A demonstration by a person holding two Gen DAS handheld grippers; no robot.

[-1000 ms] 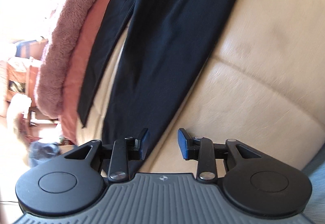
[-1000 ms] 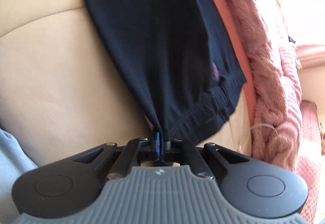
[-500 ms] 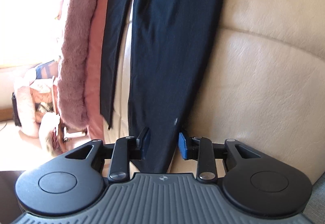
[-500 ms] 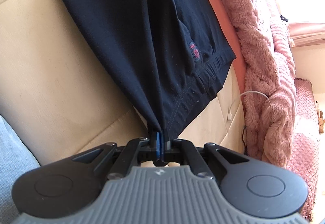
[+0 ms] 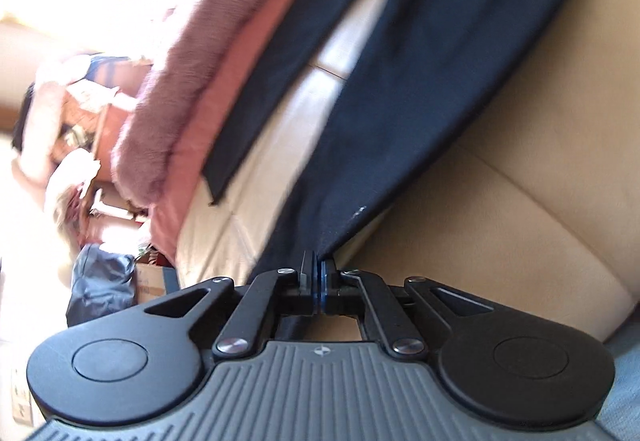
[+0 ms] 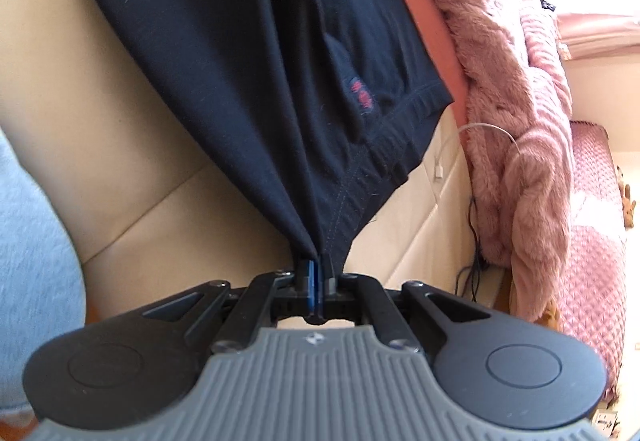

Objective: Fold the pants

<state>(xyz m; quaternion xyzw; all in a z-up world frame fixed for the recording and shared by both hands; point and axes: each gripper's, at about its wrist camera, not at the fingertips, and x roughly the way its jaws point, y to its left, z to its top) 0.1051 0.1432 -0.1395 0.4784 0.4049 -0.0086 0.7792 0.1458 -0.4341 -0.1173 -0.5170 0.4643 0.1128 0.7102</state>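
Dark navy pants lie stretched over a beige leather sofa seat. In the left wrist view my left gripper is shut on the hem end of the nearer leg; the other leg lies flat beside it. In the right wrist view my right gripper is shut on the waistband edge of the pants, pulling the cloth taut into a point. The waistband carries a small red mark.
A fluffy pink blanket lies along the far side of the pants and shows in the right wrist view. A white cable and dark cords hang by the sofa. Room clutter lies beyond at left.
My left gripper has shut on the hem of the nearer leg, which lay between its open fingers before. My right gripper keeps its hold on the waistband, and that view shifted slightly.
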